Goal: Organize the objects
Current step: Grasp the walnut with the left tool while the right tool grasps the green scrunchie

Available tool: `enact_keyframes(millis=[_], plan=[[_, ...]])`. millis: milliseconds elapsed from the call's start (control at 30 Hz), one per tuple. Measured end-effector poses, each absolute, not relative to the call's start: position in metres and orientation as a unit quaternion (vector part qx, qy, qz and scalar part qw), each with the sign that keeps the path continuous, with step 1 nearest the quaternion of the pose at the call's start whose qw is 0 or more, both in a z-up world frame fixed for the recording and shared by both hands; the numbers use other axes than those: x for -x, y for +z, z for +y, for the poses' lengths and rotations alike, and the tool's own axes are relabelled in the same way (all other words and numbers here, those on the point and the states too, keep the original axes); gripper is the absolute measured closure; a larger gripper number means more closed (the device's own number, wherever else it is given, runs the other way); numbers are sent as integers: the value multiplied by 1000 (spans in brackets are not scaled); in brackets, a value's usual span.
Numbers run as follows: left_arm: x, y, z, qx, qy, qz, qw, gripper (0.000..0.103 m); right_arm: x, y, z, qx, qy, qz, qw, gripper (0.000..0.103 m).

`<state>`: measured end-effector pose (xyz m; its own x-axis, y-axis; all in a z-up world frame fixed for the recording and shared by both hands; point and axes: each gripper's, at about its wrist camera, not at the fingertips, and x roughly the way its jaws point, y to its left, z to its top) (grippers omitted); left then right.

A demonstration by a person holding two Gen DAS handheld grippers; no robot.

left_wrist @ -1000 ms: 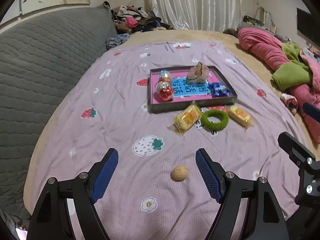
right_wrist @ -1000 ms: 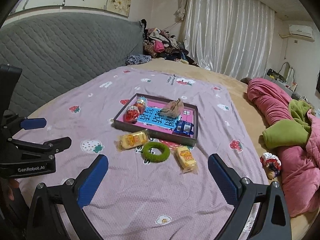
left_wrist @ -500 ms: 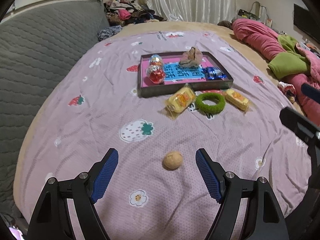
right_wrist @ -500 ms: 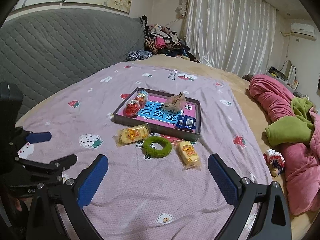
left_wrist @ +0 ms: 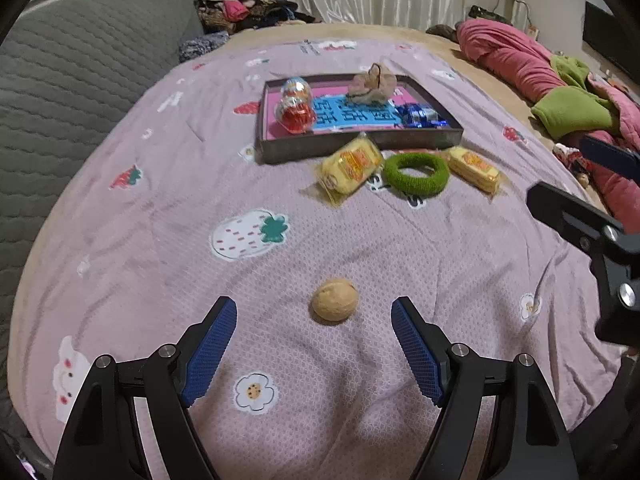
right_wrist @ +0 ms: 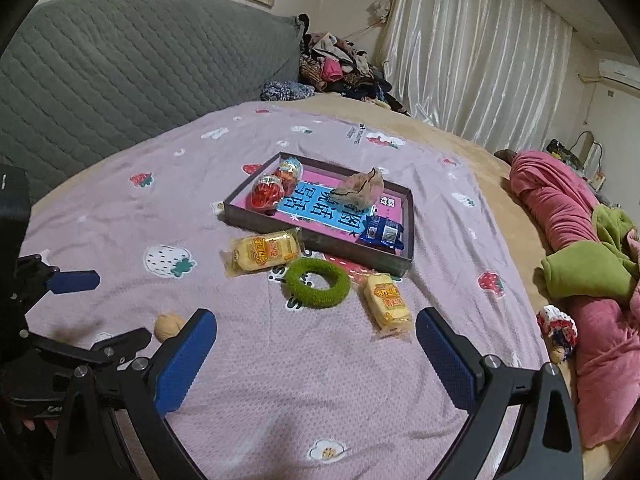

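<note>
A walnut (left_wrist: 334, 301) lies on the purple bedspread just ahead of my open, empty left gripper (left_wrist: 314, 322); it also shows in the right wrist view (right_wrist: 169, 326). Beyond it a dark tray (left_wrist: 352, 146) holds two red-foil eggs (left_wrist: 295, 114), a crumpled brown item (left_wrist: 372, 84) and a blue packet (left_wrist: 420, 115). In front of the tray lie two yellow snack packs (left_wrist: 350, 164) (left_wrist: 474, 165) and a green ring (left_wrist: 416, 174). My right gripper (right_wrist: 316, 334) is open and empty, behind the ring (right_wrist: 318, 282) and the pack (right_wrist: 387, 300).
A grey quilted headboard (right_wrist: 120, 68) runs along the left. Pink and green bedding (right_wrist: 580, 248) is piled on the right, with a small patterned item (right_wrist: 558, 326) beside it. Clothes (right_wrist: 340, 68) are heaped at the far end before white curtains.
My left gripper has moved forward and lower toward the walnut, which now sits nearer its fingertips. The right gripper has also come closer to the ring and packs. Both stay open.
</note>
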<state>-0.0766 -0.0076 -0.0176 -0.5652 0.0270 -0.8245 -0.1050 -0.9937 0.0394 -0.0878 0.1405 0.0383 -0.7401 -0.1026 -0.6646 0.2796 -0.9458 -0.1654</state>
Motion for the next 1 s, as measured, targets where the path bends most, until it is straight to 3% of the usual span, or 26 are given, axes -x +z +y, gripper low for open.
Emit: enact_keyframes(millis=[1000], plan=[[106,-72,-13,493,867,8,67,22,169,-33,119,-395,-886,201,133,2]])
